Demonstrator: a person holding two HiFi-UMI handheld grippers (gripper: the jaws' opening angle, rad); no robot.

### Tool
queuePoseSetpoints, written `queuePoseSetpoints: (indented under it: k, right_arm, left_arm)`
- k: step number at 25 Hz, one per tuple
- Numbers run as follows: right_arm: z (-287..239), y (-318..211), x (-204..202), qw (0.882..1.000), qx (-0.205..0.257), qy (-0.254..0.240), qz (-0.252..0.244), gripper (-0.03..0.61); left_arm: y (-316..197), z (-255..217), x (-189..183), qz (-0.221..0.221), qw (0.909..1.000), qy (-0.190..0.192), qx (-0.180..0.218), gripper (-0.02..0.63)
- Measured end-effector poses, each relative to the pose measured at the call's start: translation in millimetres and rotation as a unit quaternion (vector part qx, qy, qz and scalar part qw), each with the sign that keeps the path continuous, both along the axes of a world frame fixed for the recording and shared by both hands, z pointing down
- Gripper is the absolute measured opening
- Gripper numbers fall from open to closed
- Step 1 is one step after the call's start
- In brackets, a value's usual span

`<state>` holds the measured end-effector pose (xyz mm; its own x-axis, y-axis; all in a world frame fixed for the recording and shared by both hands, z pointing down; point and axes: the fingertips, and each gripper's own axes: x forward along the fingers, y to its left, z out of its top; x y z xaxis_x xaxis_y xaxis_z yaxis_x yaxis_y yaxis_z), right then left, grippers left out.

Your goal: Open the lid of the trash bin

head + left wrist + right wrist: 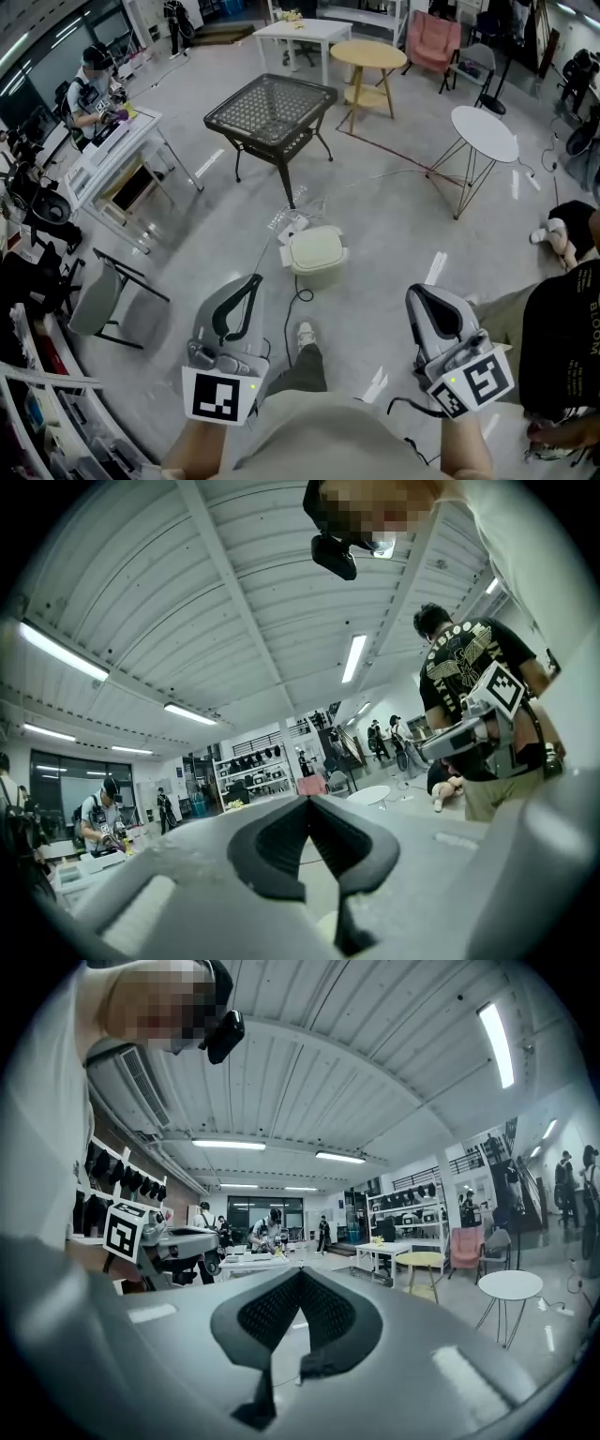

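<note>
A small pale-green trash bin point(317, 251) stands on the grey floor ahead of me, its lid down. My left gripper point(254, 279) hangs low at the left, short of the bin and to its left, jaws shut on nothing. On the other side my right gripper point(415, 292) is held apart from the bin, also shut and empty. In the left gripper view the left gripper point(307, 800) points up towards the ceiling and the bin is hidden. The right gripper view shows the right gripper point(298, 1271) aimed across the room, with no bin in sight.
A black lattice table point(272, 108) stands beyond the bin, with a power strip and cables point(291, 223) between them. A round white table point(484, 133) is at the right, a grey chair point(98, 298) at the left. A person in black point(562, 337) stands close at my right.
</note>
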<state>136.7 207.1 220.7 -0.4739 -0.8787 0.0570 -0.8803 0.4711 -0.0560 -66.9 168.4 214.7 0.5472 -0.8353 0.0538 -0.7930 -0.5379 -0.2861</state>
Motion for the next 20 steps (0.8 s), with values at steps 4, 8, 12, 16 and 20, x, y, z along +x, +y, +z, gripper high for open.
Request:
queuePoseSetpoints:
  k: [4,8,12,16,20]
  right_arm:
    - [0,-63,-12,1.000,-0.008,0.007,-0.001,0.003]
    - [0,-132,-28,1.000,-0.018,0.013,0.000,0.003]
    - [0,-194,-43,0.999,-0.028,0.020,0.003,0.003]
    - [3,-237,-53,0.999,-0.030,0.025,0.011,0.003]
    - [12,-257,-52,0.999,-0.044,0.028,0.017,0.003]
  left_arm:
    - [-63,3,-12,0.000,1.0000,-0.003,-0.003,0.002]
    - [-129,6,-28,0.002,0.9998,-0.014,-0.013,0.002]
    - [-191,5,-46,0.004,0.9996,-0.019,-0.022,0.002]
    - [-237,8,-62,0.000,0.9996,-0.010,-0.025,0.002]
    - [-258,10,-66,0.002,0.9997,-0.009,-0.021,0.002]
